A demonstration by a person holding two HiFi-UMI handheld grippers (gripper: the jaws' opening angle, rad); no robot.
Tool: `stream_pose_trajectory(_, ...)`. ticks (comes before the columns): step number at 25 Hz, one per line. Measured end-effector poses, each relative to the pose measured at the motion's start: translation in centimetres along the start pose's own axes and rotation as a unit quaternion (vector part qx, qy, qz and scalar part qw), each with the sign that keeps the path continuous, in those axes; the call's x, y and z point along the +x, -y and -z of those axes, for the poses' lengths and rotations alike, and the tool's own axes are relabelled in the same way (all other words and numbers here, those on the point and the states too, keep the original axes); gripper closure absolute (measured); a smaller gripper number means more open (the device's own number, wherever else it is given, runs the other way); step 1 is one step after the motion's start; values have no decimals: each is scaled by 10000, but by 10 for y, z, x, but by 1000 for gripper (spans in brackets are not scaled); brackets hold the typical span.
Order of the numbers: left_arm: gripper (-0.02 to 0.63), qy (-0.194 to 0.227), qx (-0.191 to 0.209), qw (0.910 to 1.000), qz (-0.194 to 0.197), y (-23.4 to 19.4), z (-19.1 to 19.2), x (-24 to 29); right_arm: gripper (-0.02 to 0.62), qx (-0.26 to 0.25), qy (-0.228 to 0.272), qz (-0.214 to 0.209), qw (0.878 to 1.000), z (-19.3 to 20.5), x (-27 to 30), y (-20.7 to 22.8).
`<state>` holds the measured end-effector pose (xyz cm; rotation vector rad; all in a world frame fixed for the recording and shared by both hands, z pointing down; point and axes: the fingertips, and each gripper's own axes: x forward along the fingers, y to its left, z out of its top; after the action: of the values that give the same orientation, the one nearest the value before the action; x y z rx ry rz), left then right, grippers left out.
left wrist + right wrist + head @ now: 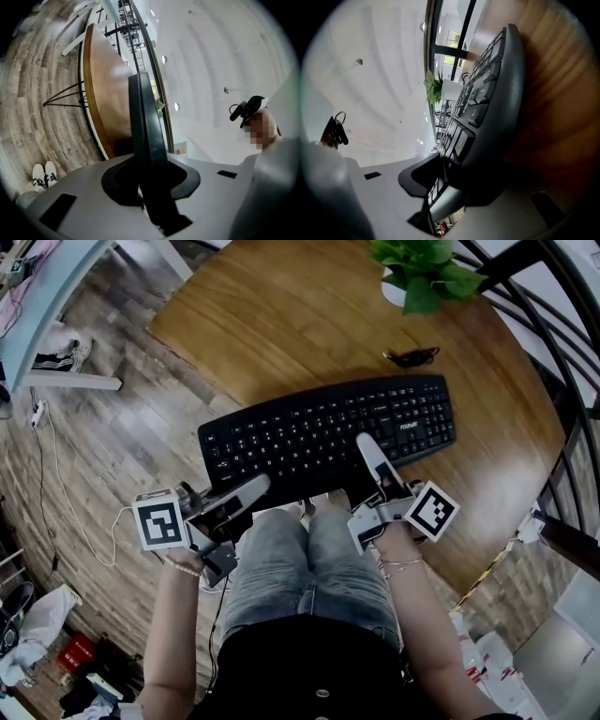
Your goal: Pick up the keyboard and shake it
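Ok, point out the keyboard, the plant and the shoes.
keyboard (328, 432): head view, middle of the keys.
plant (427, 273): head view, on the leaves.
shoes (50, 172): left gripper view, on the right-hand shoe.

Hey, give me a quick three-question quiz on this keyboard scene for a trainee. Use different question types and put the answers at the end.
1. True or false: the left gripper is shut on the keyboard.
2. What stands on the table beyond the keyboard? A: potted plant. B: mug. C: laptop.
3. Fill in: the keyboard's colour is ___.
Key: 1 true; 2 A; 3 black.
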<state>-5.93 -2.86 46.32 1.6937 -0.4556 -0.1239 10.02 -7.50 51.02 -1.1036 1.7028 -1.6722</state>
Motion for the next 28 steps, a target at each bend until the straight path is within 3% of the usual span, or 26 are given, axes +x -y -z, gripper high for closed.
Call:
stream_pose_trajectory(3,509,-52,116,9999,-114,-3,4,0,462,-93,4,-64,9999,0,-1,-2)
stream_pose_trajectory(13,502,-195,641,9977,-53,10,4,-3,474,-284,262,-309,9988,-2,-5,-17)
stream_pose_trajectory(28,499,121,1511,9868,567,75,-6,-4,479,-1051,420,-1176,9866,-26,-19,-99)
